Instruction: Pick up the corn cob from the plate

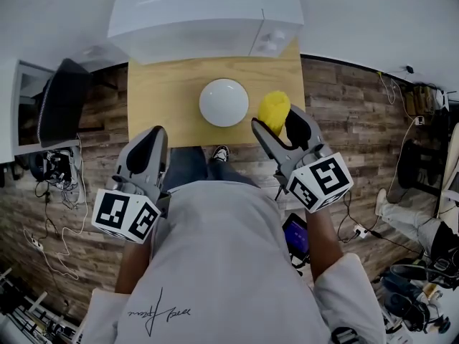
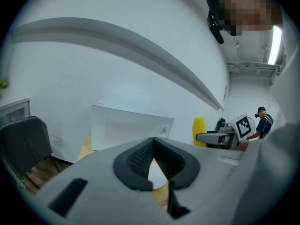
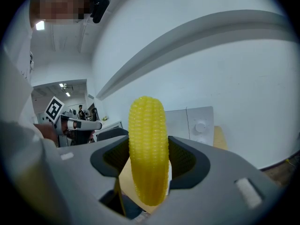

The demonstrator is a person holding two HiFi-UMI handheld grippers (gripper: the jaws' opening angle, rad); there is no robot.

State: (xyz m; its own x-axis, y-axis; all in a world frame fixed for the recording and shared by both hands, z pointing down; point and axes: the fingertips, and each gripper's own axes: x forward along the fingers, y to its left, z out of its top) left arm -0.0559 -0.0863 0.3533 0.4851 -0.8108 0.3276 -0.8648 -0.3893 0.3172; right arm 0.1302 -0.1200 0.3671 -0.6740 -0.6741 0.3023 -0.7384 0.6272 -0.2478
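Note:
In the head view the yellow corn cob (image 1: 273, 110) stands upright between the jaws of my right gripper (image 1: 276, 119), lifted just right of the round white plate (image 1: 224, 102) on the wooden table (image 1: 161, 95). The right gripper view shows the corn cob (image 3: 148, 144) upright and filling the gap, my right gripper (image 3: 149, 156) shut on it. My left gripper (image 1: 150, 140) hangs off the table's near left edge, shut with nothing in it; its pads (image 2: 140, 156) meet at the tip. From the left gripper view the corn cob (image 2: 199, 131) shows at the right.
A white appliance (image 1: 208, 16) with a knob stands at the table's far edge against the wall. A black chair (image 1: 63, 99) sits left of the table. Cables and gear (image 1: 50, 213) lie on the wooden floor at both sides.

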